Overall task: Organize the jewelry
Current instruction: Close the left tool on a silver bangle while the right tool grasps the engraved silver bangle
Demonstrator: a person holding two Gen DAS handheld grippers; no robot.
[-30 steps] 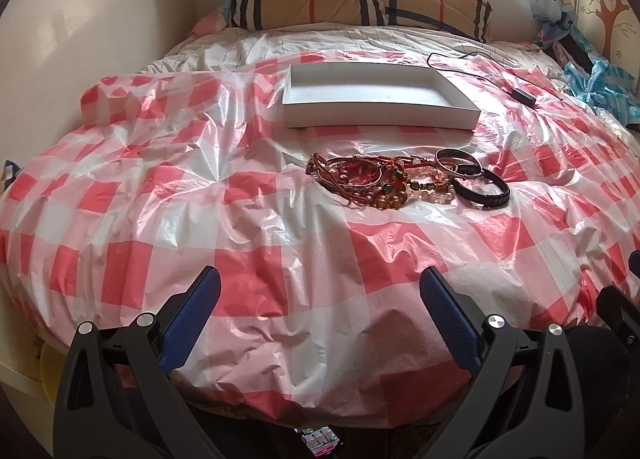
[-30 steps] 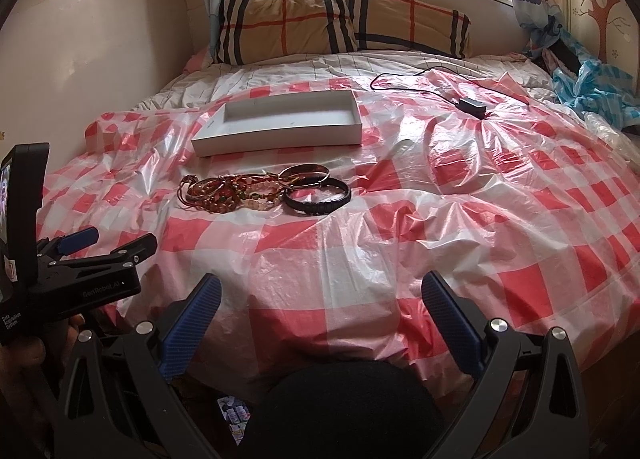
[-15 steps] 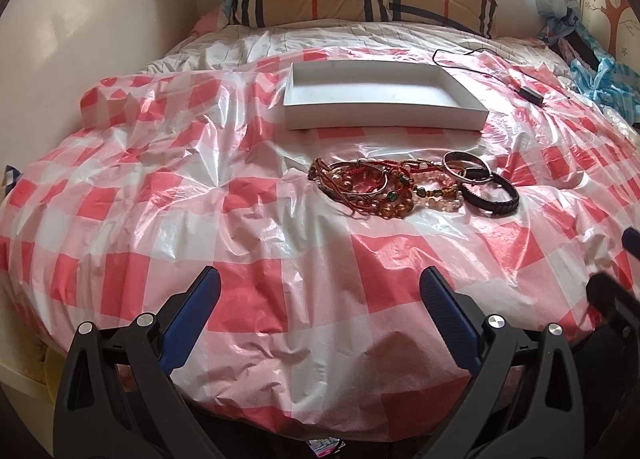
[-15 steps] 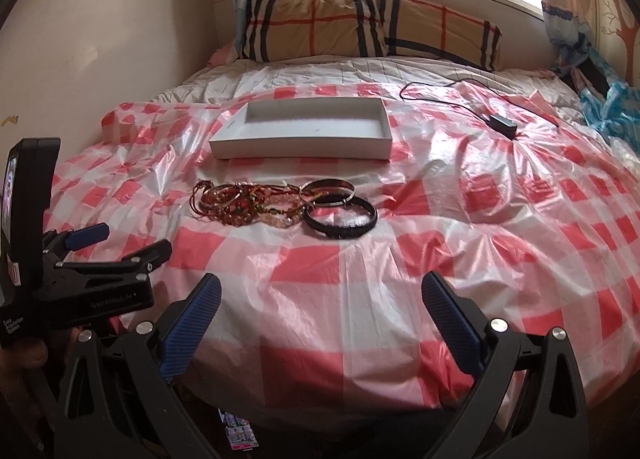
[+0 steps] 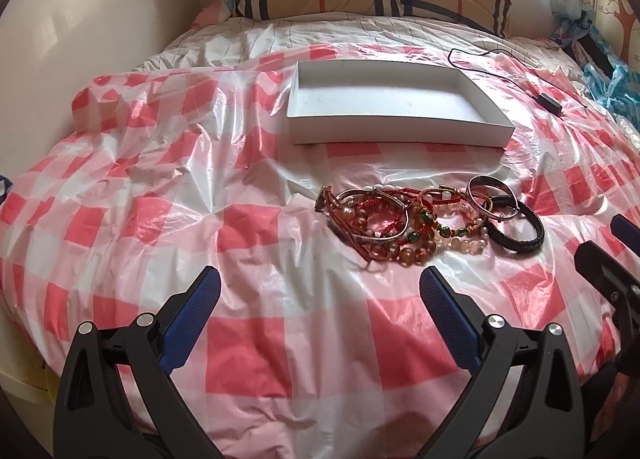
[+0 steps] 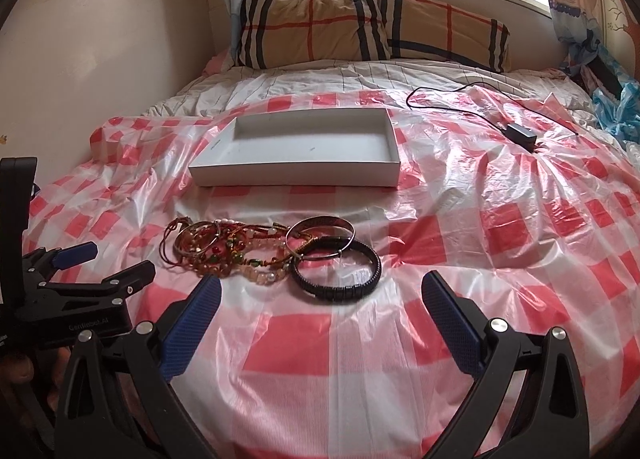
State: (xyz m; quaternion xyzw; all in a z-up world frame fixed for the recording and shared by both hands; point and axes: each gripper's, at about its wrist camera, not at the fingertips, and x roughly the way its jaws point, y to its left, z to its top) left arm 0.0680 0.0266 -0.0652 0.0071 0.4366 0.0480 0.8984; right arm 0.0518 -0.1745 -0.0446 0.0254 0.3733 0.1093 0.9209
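Both the left gripper (image 5: 318, 299) and right gripper (image 6: 320, 301) hover with fingers spread wide, holding nothing. Bracelets (image 6: 256, 249) lie heaped on the bed (image 6: 480, 259), near the white box (image 6: 296, 175).

Open sheet (image 6: 360, 339) btwn tools & bracelet pile (image 6: 240, 251); nothing blocking box (image 6: 296, 175) either

Both wrist cameras look forward and slightly down across the bed from its foot, toward the white box (image 5: 394, 105) and the pillows behind it. The left view sits nearer the box and left of the right view. Both share the box (image 6: 296, 155) and the bracelet pile (image 6: 256, 251) before it.
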